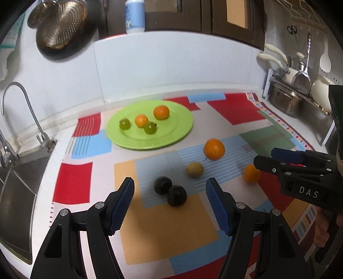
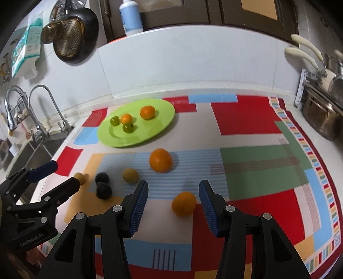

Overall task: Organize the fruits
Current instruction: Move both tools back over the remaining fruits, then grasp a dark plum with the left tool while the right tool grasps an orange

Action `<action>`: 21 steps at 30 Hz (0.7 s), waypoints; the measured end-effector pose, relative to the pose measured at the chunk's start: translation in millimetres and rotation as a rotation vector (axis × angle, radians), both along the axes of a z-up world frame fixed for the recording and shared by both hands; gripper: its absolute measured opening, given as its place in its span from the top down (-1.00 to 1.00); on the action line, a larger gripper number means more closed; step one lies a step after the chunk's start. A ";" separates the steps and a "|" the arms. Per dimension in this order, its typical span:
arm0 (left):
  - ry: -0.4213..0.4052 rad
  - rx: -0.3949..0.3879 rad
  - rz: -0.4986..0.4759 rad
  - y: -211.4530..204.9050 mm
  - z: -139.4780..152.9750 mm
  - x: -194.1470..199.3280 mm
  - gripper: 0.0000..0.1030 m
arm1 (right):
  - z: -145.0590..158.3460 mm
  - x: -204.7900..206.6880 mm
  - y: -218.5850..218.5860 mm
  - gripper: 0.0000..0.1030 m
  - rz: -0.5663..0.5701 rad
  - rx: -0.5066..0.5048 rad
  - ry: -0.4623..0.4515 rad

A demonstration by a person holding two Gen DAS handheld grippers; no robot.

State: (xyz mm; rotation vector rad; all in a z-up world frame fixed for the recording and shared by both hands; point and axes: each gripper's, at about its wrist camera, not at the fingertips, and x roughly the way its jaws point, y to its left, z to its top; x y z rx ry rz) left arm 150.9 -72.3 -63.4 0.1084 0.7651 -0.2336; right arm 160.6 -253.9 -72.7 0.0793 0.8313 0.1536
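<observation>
A green plate (image 1: 178, 128) (image 2: 158, 124) at the back of the mat holds two oranges and two green fruits. On the mat lie a large orange (image 1: 214, 149) (image 2: 160, 160), a yellow-brown fruit (image 1: 195, 169) (image 2: 130, 175), two dark fruits (image 1: 176, 195) (image 2: 103, 190) and a small orange (image 1: 251, 173) (image 2: 184, 203). My left gripper (image 1: 170, 180) (image 2: 65, 173) is open, and the dark fruits lie just ahead of its fingers. My right gripper (image 2: 173, 184) (image 1: 264, 156) is open over the small orange, its pads apart from it. Another yellowish fruit (image 2: 80, 177) peeks out behind the left gripper's fingertip.
A patterned mat (image 1: 167, 231) covers the counter. A steel sink (image 1: 17, 193) with a faucet (image 1: 32, 115) lies to the left. Pots and utensils (image 1: 285, 100) crowd the right corner. A pan (image 1: 62, 28) hangs on the tiled wall, and a bottle (image 1: 135, 15) stands on the ledge.
</observation>
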 end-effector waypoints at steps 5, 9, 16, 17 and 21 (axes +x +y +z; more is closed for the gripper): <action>0.034 -0.001 -0.003 -3.9 -12.6 4.7 -0.32 | -15.0 4.8 -4.4 0.02 -0.006 0.009 0.043; 0.060 -0.007 -0.006 -6.0 -21.0 8.9 -0.32 | -23.7 6.6 -5.5 0.02 -0.004 0.015 0.066; 0.094 -0.010 -0.014 -10.1 -33.6 16.6 -0.14 | -34.9 9.8 -7.1 0.02 -0.003 0.020 0.094; 0.100 -0.015 -0.015 -9.8 -35.2 17.3 -0.12 | -36.2 10.1 -7.4 0.02 -0.003 0.021 0.097; 0.131 -0.031 -0.013 -8.6 -42.7 22.0 0.08 | -42.4 12.1 -5.6 0.02 0.004 0.019 0.113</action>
